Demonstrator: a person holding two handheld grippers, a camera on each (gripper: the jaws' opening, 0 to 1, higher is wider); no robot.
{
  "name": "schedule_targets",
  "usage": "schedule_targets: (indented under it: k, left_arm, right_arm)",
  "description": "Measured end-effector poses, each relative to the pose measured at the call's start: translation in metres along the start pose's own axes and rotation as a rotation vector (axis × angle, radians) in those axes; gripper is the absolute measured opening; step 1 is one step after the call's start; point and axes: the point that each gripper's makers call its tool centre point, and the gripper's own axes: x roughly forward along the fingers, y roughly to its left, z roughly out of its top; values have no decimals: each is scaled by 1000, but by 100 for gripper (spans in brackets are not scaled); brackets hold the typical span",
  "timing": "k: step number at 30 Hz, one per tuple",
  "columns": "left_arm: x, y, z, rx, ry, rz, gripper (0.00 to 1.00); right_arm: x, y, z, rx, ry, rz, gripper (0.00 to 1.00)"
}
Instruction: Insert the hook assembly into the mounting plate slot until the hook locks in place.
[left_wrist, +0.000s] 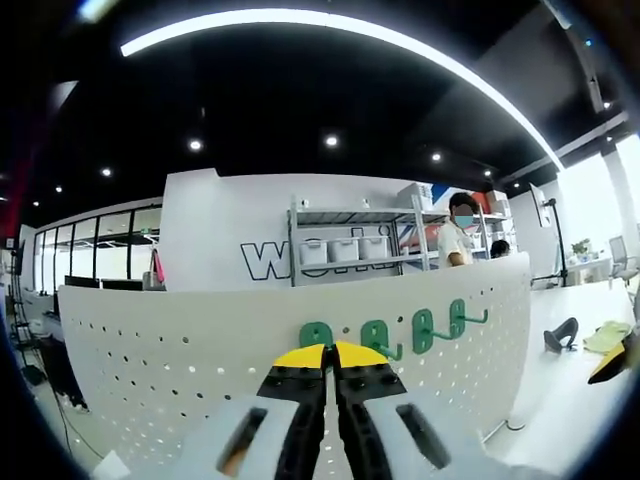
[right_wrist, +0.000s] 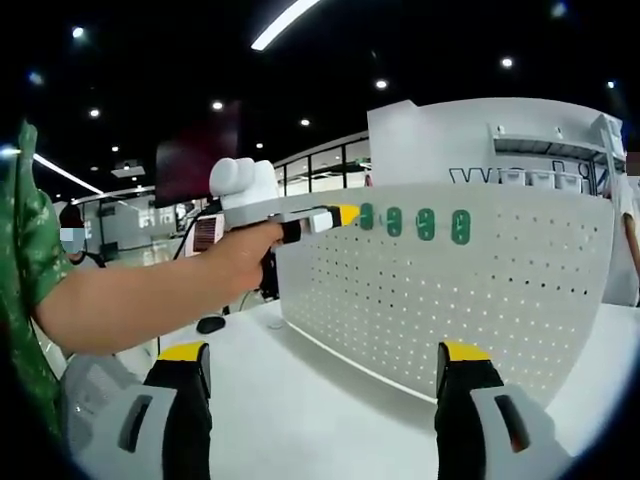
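Observation:
A white perforated mounting plate (left_wrist: 200, 370) (right_wrist: 520, 300) stands upright on a white table. A row of green hook assemblies sits along its top edge (left_wrist: 423, 328) (right_wrist: 426, 222). In the left gripper view my left gripper (left_wrist: 330, 352) is shut, its yellow tips pressed together right at the leftmost green hook (left_wrist: 312, 334), which they partly hide. In the right gripper view a person's hand holds that left gripper (right_wrist: 343, 215) up against the leftmost hook (right_wrist: 367, 216). My right gripper (right_wrist: 322, 362) hangs open over the table in front of the plate, with nothing between its fingers.
The white table (right_wrist: 300, 400) spreads before the plate. A black object (left_wrist: 560, 335) and a yellow-green item (left_wrist: 606, 336) lie to the plate's right. A small dark object (right_wrist: 210, 324) lies by its left end. Beyond stand a shelf rack (left_wrist: 355, 245) and a person (left_wrist: 458, 240).

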Motion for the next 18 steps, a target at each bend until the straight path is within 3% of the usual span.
schedule_targets:
  k: [18]
  left_arm:
    - [1, 3, -2, -5, 3, 12, 2]
  right_arm:
    - [0, 1, 0, -4, 4, 3, 96]
